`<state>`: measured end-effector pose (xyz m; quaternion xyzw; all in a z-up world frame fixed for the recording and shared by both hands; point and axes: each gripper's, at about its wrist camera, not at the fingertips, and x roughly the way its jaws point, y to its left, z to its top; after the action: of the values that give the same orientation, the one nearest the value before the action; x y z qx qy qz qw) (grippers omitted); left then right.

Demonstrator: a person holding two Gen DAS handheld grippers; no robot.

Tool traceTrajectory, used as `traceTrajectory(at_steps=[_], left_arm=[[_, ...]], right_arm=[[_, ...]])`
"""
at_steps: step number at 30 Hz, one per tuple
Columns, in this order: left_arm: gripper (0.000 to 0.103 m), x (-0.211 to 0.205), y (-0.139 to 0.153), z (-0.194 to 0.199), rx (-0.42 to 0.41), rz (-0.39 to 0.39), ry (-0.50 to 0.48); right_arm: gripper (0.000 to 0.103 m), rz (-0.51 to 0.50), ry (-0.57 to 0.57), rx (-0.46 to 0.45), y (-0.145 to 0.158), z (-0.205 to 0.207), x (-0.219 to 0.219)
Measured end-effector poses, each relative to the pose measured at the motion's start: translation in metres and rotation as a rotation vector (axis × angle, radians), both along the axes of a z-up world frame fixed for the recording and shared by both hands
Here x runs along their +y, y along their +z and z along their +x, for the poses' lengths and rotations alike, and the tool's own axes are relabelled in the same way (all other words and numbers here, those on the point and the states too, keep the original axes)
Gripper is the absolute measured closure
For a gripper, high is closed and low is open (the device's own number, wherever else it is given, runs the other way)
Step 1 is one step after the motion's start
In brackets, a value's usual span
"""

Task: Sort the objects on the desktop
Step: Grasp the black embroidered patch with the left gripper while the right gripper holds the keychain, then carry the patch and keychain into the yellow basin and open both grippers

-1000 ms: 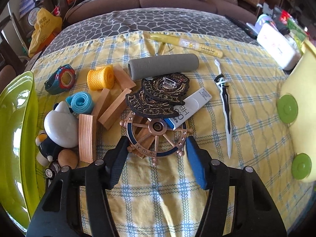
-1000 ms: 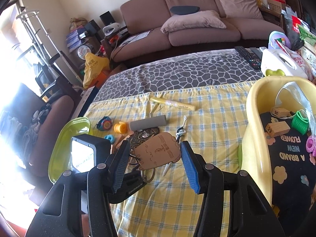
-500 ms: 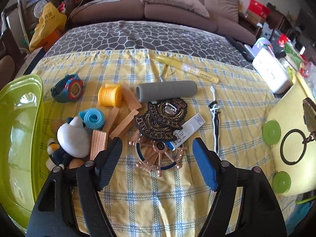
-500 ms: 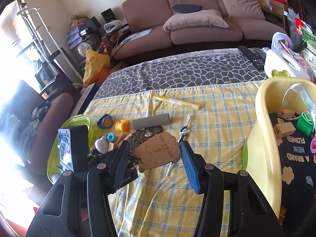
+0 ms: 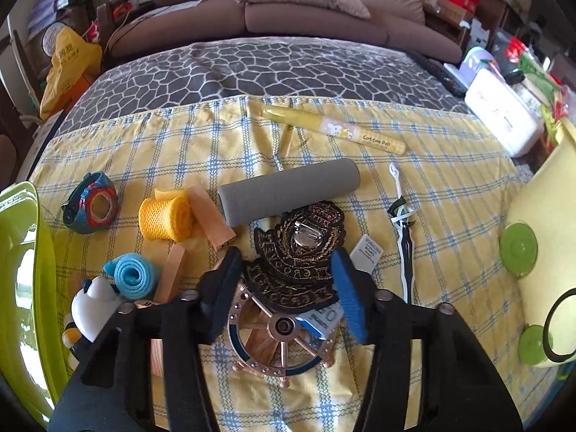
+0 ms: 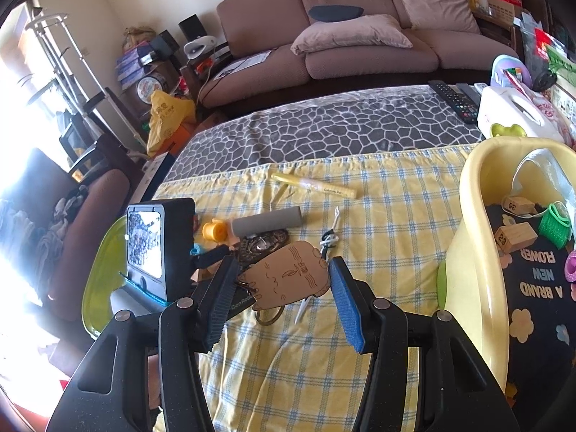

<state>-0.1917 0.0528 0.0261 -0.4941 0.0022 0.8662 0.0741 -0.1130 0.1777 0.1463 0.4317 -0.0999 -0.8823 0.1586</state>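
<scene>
Patches (image 5: 298, 252) on checked cloth (image 5: 450, 216) between closing left tongs (image 5: 284, 280); right tongs (image 6: 284, 288) grip tag (image 6: 288, 277).

The wheel ornament (image 5: 277, 331) lies partly hidden under embroidered patches (image 5: 298, 252); the green tray (image 5: 21, 288) is cut off.

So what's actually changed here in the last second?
The left tool pulled back from the ship's-wheel ornament, opened wider, then came forward over the black embroidered patches; its jaws are now closing around them. Nothing on the checked cloth shifted. The right tool kept still, clamped on the wooden cat tag.
</scene>
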Motion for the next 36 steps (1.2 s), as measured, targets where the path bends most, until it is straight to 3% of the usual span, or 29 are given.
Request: traceTrajectory(at_steps=[4,11,21,28,36], left_arm=[[0.085,-0.005,0.001,0.004,0.0,0.036,0.007],[0.093,-0.025,0.023,0.019,-0.001,0.183,0.041],[0.094,-0.033,0.094,0.047,0.118,0.33,0.007],[0.094,-0.02,0.145,0.067,0.209,0.422,-0.07],[0.094,0.037,0.176,0.078,0.21,0.506,-0.219]], right_arm=[[0.049,0.007,0.009,-0.001,-0.001,0.001,-0.003],[0.049,0.006,0.011,0.009,0.002,0.002,-0.004],[0.049,0.004,-0.022,0.065,0.028,0.007,0.018],[0.049,0.017,-0.101,0.128,0.055,0.02,0.058],[0.049,0.051,-0.248,0.161,0.074,0.038,0.13]])
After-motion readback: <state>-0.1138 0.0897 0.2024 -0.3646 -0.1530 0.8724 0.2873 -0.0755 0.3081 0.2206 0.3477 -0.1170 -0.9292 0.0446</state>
